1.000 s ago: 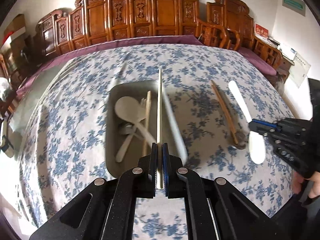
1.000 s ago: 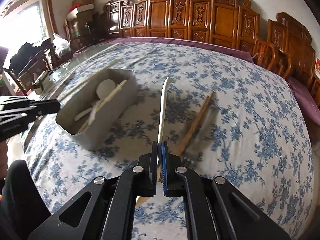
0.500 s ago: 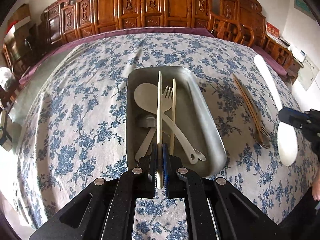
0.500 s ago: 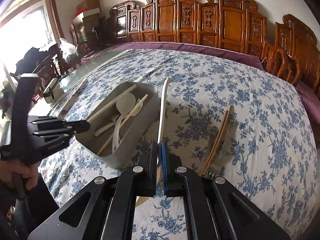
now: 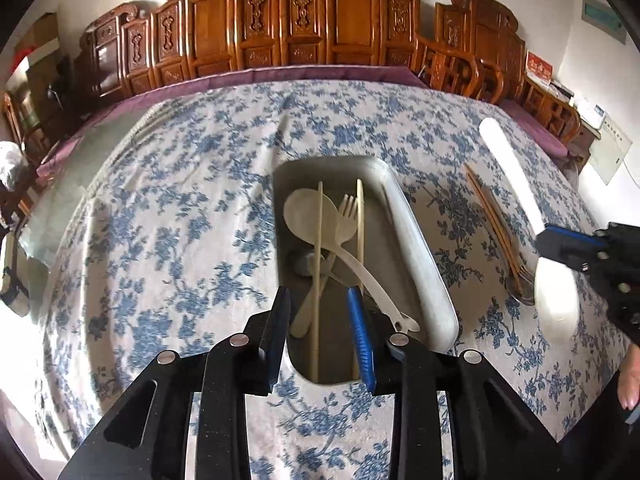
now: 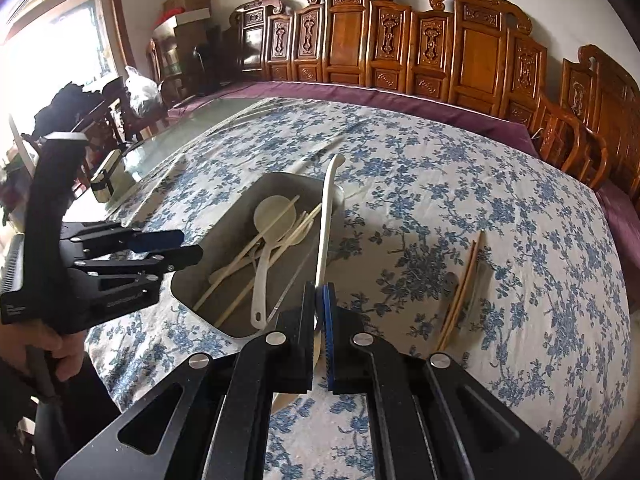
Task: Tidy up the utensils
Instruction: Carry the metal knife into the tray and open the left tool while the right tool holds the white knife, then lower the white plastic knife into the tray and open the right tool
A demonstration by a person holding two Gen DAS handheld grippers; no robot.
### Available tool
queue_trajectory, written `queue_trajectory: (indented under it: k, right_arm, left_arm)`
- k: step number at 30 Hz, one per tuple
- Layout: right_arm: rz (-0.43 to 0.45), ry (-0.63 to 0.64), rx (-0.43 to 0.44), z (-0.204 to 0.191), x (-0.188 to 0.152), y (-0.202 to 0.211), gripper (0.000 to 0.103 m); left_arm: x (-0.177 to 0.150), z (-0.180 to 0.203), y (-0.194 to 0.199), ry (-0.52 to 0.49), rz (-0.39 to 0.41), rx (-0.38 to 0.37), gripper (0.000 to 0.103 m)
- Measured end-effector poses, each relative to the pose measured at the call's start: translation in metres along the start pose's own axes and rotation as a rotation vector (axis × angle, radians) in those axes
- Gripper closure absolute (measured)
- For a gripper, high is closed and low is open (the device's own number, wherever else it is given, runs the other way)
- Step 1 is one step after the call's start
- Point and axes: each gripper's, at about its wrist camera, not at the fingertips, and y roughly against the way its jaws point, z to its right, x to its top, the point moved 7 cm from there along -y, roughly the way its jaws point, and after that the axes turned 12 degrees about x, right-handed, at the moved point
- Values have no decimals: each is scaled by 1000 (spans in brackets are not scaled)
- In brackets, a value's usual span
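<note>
A grey metal tray (image 5: 416, 248) (image 6: 212, 232) on the flowered tablecloth holds a white spoon (image 5: 308, 212), a pale fork (image 5: 348, 208), a metal spoon (image 5: 302, 260) and two pale chopsticks. My left gripper (image 5: 318, 300) (image 6: 191, 246) hovers over the tray's near end, its jaws opening. One pale chopstick (image 5: 318, 240) lies loose between them on the tray's contents. My right gripper (image 6: 320, 292) (image 5: 544, 240) is shut on a white rice paddle (image 6: 326, 220) (image 5: 512, 176), whose handle reaches over the tray's right rim.
Brown wooden chopsticks with a metal fork (image 5: 496, 228) (image 6: 460, 288) lie on the cloth right of the tray. Carved wooden chairs (image 5: 352, 28) line the far side. A bare glass tabletop with a small box (image 6: 106, 176) shows at left. A person's hand (image 6: 60, 348) holds the left gripper.
My left gripper has opened and let the pale chopstick drop into the tray. My right gripper has carried the rice paddle left, over the tray's right rim.
</note>
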Motion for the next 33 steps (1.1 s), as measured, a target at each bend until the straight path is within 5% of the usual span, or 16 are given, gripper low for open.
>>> queue_trajectory:
  k: [13, 15, 33]
  right_arm:
    - [-7, -6, 32, -32, 27, -38, 98]
    - [-17, -14, 31, -34, 30, -49, 98]
    - [-77, -84, 61, -23, 27, -117, 96]
  left_arm:
    - [-5, -46, 38, 19, 74, 18, 66]
    - [-7, -51, 39, 27, 74, 17, 57]
    - [-11, -74, 36, 90, 69, -1, 55]
